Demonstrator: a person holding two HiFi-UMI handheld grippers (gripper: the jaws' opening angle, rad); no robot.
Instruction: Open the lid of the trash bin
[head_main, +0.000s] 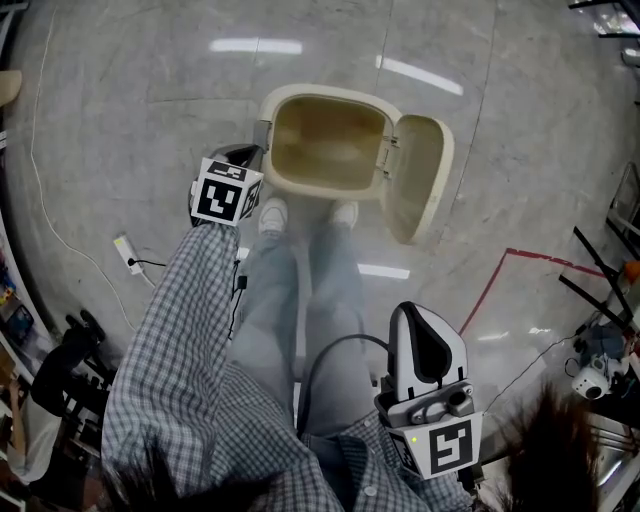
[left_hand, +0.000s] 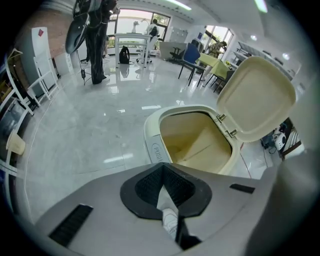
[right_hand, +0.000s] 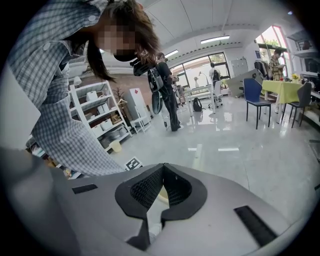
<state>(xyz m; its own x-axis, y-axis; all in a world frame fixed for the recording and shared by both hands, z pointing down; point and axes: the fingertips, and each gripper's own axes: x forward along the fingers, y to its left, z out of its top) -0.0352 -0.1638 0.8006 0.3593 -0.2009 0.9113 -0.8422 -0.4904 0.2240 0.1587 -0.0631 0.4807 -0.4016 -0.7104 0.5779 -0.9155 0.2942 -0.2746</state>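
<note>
The cream trash bin (head_main: 276, 182) stands on the floor just past the person's shoes (head_main: 272, 214). Its lid (head_main: 415, 180) is swung up and over to the right, and the inside shows bare. My left gripper (head_main: 238, 158) is by the bin's front left corner, jaws together with nothing held. The left gripper view shows the left gripper (left_hand: 162, 166) above the front rim of the bin (left_hand: 154, 146), with the lid (left_hand: 257, 97) standing up at the right. My right gripper (head_main: 420, 335) hangs back by the person's right leg, shut and empty; the right gripper (right_hand: 162, 169) points across the room.
A white power strip (head_main: 128, 252) with its cable lies on the floor at the left. Red tape (head_main: 488, 288) marks the floor to the right. Dark stands (head_main: 600, 280) and gear (head_main: 590, 375) crowd the right edge. Chairs and tables (left_hand: 192, 57) stand far off.
</note>
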